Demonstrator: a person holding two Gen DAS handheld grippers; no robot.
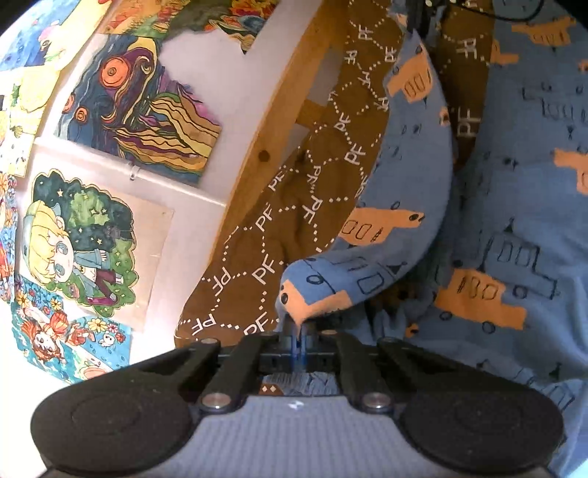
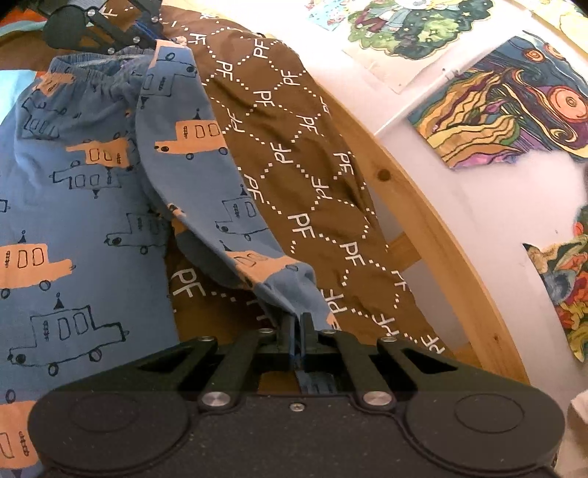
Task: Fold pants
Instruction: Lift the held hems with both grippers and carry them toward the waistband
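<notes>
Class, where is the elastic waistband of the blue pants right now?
In the right wrist view, the waistband sits upper left, beside the left gripper, on the brown cover.

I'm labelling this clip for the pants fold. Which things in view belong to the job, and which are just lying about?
Part of the job:
- blue pants with car print
- left gripper, shut on the pants' edge
- right gripper, shut on the pants' edge

Just there:
- brown PF-patterned cover
- wooden frame
- drawings on the white wall

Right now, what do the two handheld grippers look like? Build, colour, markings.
Both are matte black linkage builds: two round discs at the base, angled bars with silver pivot pins, narrow fingers with blue pads. The left gripper has a grey ribbed body with a small white mark; the right gripper has a black speckled body.
</notes>
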